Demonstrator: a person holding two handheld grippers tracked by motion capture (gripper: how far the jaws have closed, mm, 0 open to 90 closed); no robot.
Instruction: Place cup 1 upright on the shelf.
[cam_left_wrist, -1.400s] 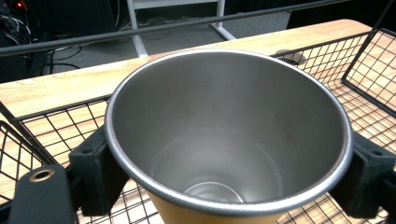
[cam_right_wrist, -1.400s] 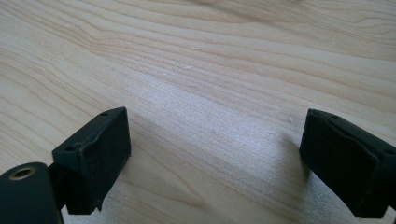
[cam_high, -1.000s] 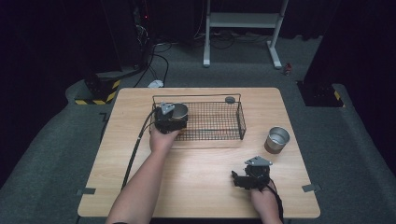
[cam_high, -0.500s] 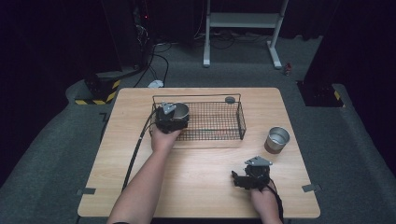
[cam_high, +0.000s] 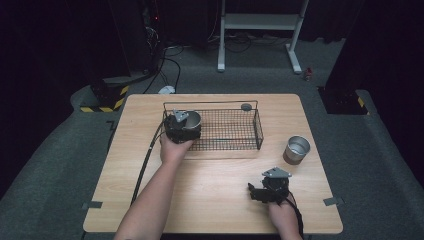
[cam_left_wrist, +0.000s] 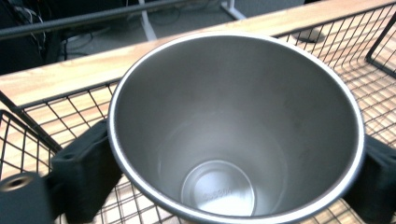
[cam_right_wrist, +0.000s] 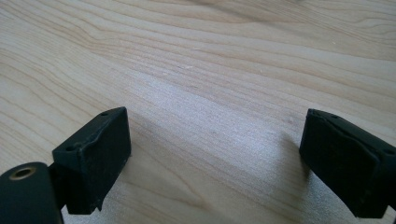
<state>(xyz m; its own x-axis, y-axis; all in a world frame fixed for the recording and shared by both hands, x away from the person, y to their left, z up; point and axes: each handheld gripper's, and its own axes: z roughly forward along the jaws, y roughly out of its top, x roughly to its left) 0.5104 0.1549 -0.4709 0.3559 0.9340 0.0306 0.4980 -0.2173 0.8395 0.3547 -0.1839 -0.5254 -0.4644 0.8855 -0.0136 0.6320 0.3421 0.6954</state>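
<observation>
Left gripper in the wire basket, at the table's 11 o'clock; its jaws have just been opening and now flank a steel cup without pinching. Risk: withdrawal clips the rim and tips it (base contact unclear). Right gripper rests at 5 o'clock, jaws spread, empty.
</observation>
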